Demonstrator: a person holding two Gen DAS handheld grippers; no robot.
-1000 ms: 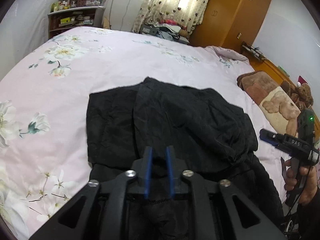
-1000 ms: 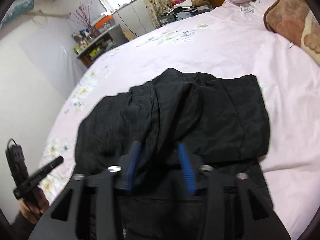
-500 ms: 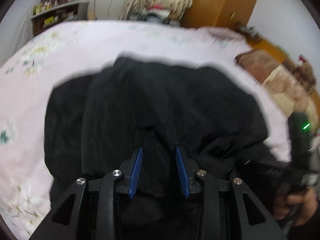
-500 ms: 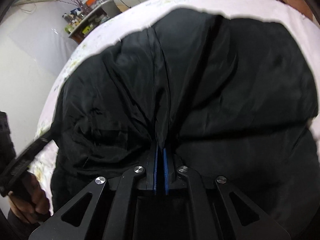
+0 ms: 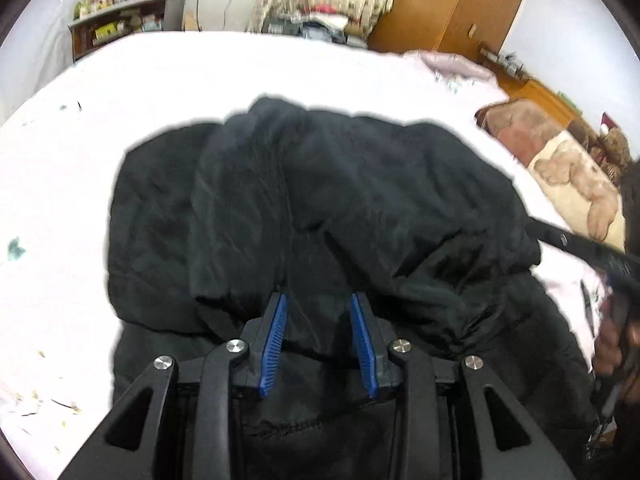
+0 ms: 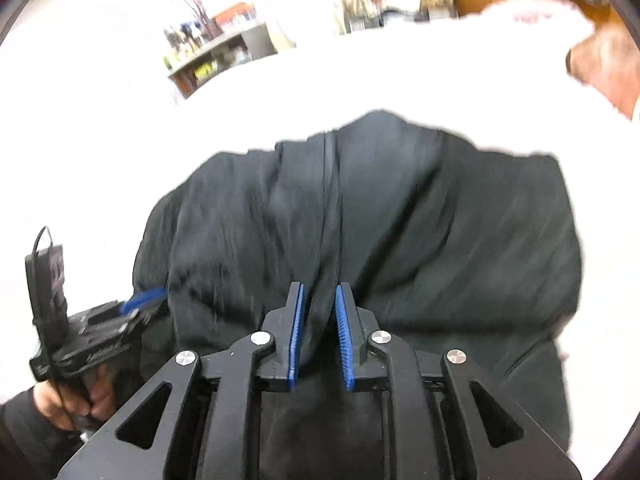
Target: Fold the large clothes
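A large black padded jacket [image 5: 328, 208] lies partly folded on the pink floral bed [image 5: 80, 128]; it also fills the right wrist view [image 6: 380, 216]. My left gripper [image 5: 318, 300] is open, its blue pads on either side of a fold of the jacket's near edge. My right gripper [image 6: 319, 292] is open a little, with a ridge of the black fabric standing between its pads. The left gripper also shows at the left of the right wrist view [image 6: 144, 298], at the jacket's side.
A brown bear-print blanket [image 5: 560, 160] lies at the bed's right side. A wooden wardrobe [image 5: 452, 4] and a cluttered shelf [image 5: 120, 24] stand beyond the bed. White bedding [image 6: 280, 92] surrounds the jacket.
The right gripper, shut on the fabric half a second ago, has opened a little and pulled back. The left gripper opened from its earlier narrow grip and stays open over the jacket.
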